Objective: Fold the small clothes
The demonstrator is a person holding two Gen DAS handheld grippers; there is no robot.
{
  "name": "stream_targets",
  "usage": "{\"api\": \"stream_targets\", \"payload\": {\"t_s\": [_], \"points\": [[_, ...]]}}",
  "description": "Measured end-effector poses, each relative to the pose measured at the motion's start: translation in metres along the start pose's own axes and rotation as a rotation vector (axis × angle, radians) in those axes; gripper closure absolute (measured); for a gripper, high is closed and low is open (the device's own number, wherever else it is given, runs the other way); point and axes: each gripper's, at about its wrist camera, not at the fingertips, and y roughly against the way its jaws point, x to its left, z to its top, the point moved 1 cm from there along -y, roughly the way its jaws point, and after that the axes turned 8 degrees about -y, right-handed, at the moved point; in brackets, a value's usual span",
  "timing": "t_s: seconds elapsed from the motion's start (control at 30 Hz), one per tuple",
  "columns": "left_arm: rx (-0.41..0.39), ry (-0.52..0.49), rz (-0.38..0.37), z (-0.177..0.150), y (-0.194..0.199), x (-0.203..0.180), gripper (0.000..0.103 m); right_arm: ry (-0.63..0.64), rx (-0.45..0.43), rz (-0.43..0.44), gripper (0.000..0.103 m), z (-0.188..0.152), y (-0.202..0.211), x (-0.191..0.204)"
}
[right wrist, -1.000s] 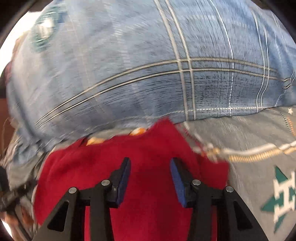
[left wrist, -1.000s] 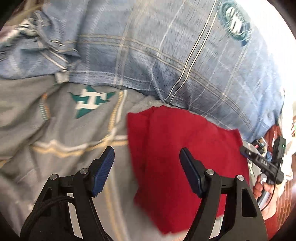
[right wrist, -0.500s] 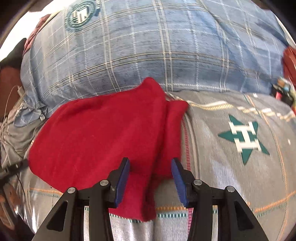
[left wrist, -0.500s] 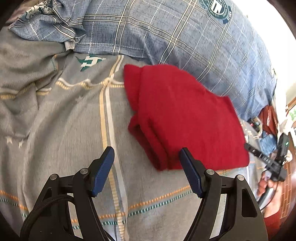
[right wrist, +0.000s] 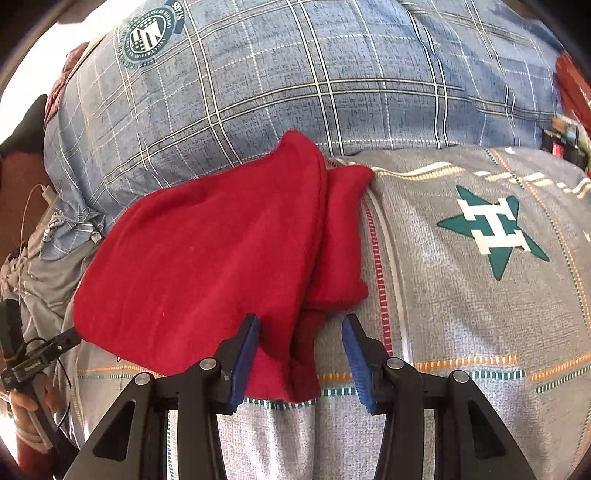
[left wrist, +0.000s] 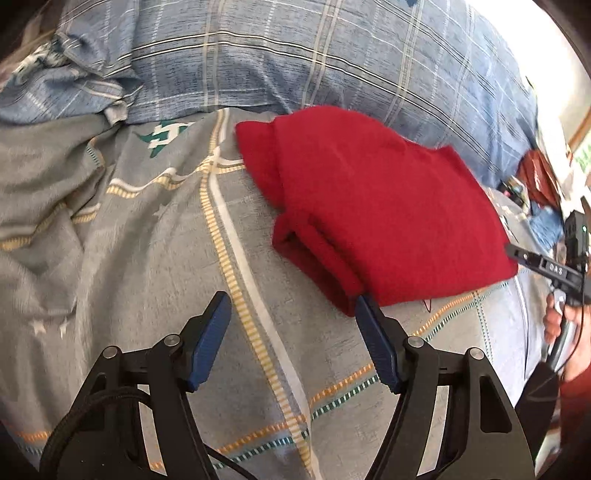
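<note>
A folded red cloth (left wrist: pixel 373 210) (right wrist: pixel 221 258) lies flat on the grey bedsheet (left wrist: pixel 147 266), its far edge against a blue plaid pillow (left wrist: pixel 314 55). My left gripper (left wrist: pixel 291 310) hovers just short of the cloth's near left corner. Its jaws are closing with only bedsheet between them, and the right pad (left wrist: pixel 373 339) sits at the cloth's folded edge. My right gripper (right wrist: pixel 300 328) stands open over the cloth's near right corner, with red folds under the gap and the pads not pressing on them. Each gripper shows at the edge of the other's view: the right gripper (left wrist: pixel 546 266) and the left gripper (right wrist: pixel 37 358).
The blue plaid pillow (right wrist: pixel 295 74) with a round crest (right wrist: pixel 147 35) rises behind the cloth. A green star print (right wrist: pixel 495 232) marks the grey sheet to the right. A hand (left wrist: pixel 561 317) holds the right gripper's handle. Red and blue clutter (left wrist: pixel 539 184) lies off the bed.
Both grippers have drawn back from over the red cloth toward its near edge. The cloth now lies folded and still on the sheet. The left jaws have narrowed slightly.
</note>
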Motion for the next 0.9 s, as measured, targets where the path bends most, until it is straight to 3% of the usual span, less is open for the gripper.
{"api": "stream_targets", "payload": {"t_s": [0.2, 0.27, 0.4, 0.47, 0.6, 0.8, 0.87, 0.9], "points": [[0.02, -0.021, -0.048, 0.008, -0.012, -0.005, 0.043, -0.004, 0.007, 0.003, 0.059, 0.004, -0.004, 0.001], [0.017, -0.003, -0.093, 0.01, -0.012, -0.005, 0.056, -0.002, 0.011, 0.004, 0.059, 0.005, -0.006, 0.002], [0.005, -0.025, -0.101, 0.012, -0.01, -0.011, 0.057, 0.009, 0.012, 0.001, 0.059, 0.005, -0.007, 0.005], [0.002, -0.013, -0.147, 0.014, -0.01, -0.014, 0.071, 0.007, 0.014, 0.003, 0.058, 0.005, -0.007, 0.005], [-0.001, -0.028, -0.141, 0.015, -0.014, -0.017, 0.071, -0.007, 0.015, 0.012, 0.058, 0.004, -0.007, 0.003], [-0.023, 0.016, -0.192, 0.022, -0.022, -0.018, 0.071, -0.018, 0.018, 0.015, 0.058, 0.003, -0.007, 0.002], [-0.022, 0.018, -0.208, 0.022, -0.025, -0.02, 0.083, -0.02, 0.016, 0.014, 0.058, 0.002, -0.006, 0.002], [-0.029, 0.019, -0.209, 0.021, -0.024, -0.02, 0.084, -0.019, 0.016, 0.012, 0.058, 0.001, -0.006, 0.003]]}}
